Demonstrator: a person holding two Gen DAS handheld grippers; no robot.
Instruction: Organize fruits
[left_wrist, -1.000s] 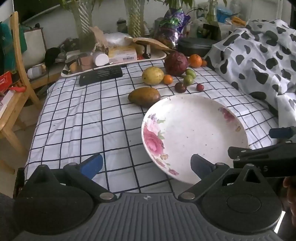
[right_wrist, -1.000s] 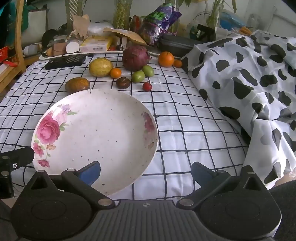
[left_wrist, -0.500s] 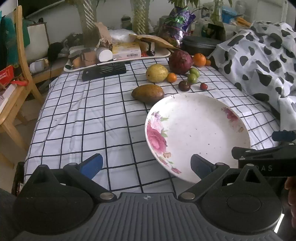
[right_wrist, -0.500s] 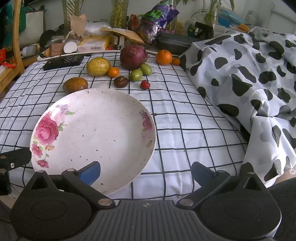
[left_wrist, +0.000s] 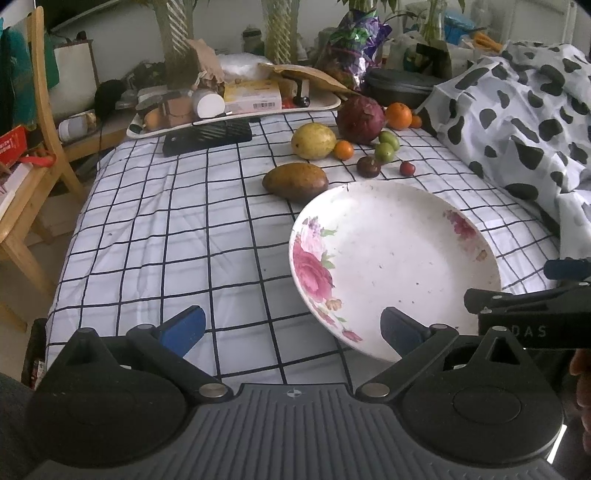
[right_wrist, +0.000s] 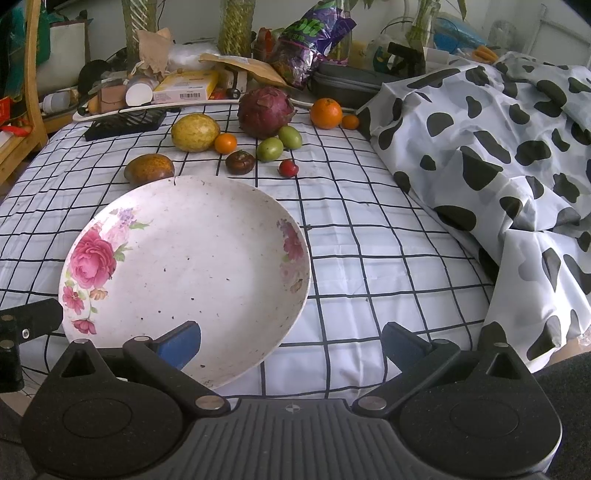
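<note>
Two spread grippers, left gripper (left_wrist: 290, 328) and right gripper (right_wrist: 291, 341) (both empty), fruits (right_wrist: 240, 142) beyond the plate (right_wrist: 184, 266).

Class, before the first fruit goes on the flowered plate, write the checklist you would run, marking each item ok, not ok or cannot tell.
1. Left claw open, nothing held: ok.
2. Right claw open, nothing held: ok.
3. Plate bare, ready for fruit: ok.
4. Plate lying flat on the checked cloth: cannot tell.
5. Brown mango, the nearest fruit, uncovered: ok.
6. Any fruit on the plate: not ok, none yet.
</note>
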